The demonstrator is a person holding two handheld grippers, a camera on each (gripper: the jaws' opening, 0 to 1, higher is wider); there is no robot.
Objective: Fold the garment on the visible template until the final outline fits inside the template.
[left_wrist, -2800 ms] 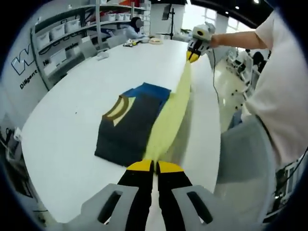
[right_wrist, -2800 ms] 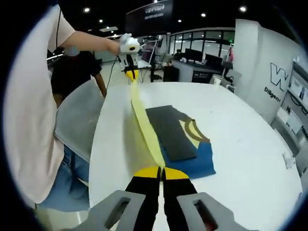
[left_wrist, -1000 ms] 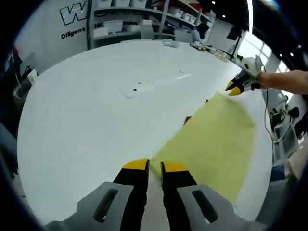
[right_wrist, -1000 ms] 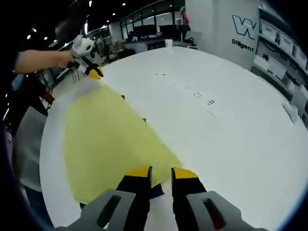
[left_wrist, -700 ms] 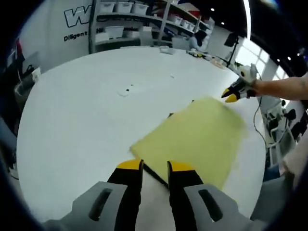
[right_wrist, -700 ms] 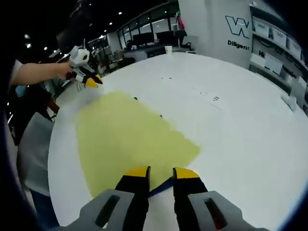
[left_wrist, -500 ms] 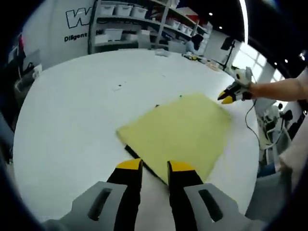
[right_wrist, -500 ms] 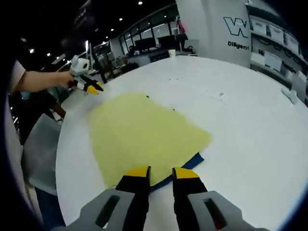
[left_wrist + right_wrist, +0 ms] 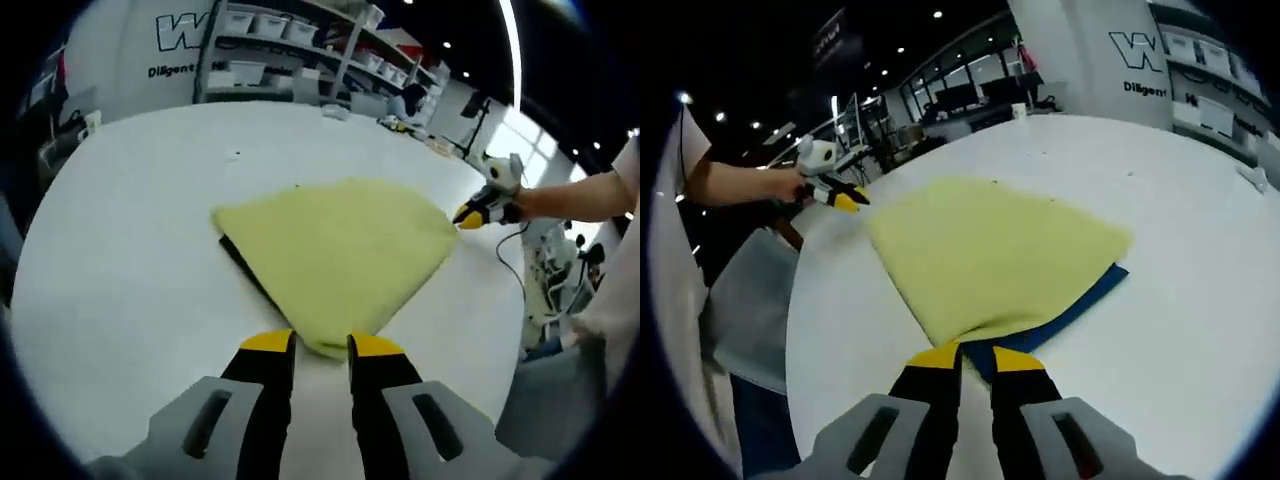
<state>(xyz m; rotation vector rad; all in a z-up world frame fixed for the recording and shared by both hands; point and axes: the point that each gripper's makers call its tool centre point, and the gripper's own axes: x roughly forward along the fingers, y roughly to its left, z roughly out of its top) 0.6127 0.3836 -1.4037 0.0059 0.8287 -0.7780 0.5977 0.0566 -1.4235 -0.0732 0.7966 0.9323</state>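
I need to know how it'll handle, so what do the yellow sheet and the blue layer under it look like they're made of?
The pale yellow sheet looks like soft matte woven or knit cloth: it drapes and rounds at its corners. The dark blue layer beneath looks like matte fabric too, lying flat, though only its edge shows.

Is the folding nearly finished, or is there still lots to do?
Done: the yellow cloth lies spread flat on the round white table. It covers a dark blue layer whose edge peeks out.
In hand: the left gripper, jaws apart, and the right gripper each sit at a corner of the cloth. The right's grip is unclear.
Left: the cloth shows no fold yet, so probably plenty remains.
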